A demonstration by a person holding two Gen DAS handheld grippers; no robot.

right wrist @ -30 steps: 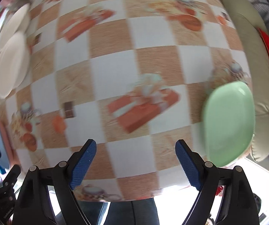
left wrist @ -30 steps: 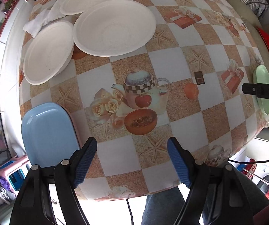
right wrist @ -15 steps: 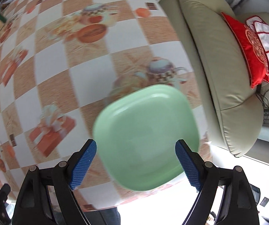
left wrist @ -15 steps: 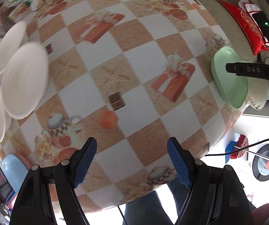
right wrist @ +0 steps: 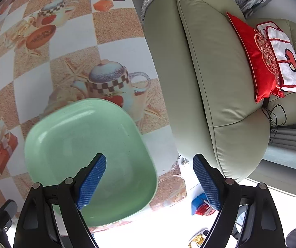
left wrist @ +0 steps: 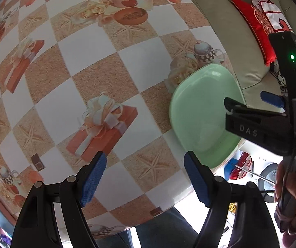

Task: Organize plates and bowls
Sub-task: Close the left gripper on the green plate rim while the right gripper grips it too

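Both hand-held grippers, left [left wrist: 145, 178] and right [right wrist: 149, 180], point steeply down, jaws wide, above the green plate [right wrist: 90, 157].

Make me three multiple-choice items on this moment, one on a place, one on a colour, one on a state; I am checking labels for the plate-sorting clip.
1. Where does the green plate lie?
A. at the table's corner by the sofa
B. on the sofa seat
C. on the floor

2. What colour is the cushion on the sofa?
A. blue
B. red
C. yellow

3. How is the right claw?
A. shut on the plate
B. open, holding nothing
C. shut on the cushion

Answers: 1 A, the plate sits on the checked tablecloth near its edge; 2 B, it shows bright red; 3 B, its pads stand wide apart above the plate's rim.
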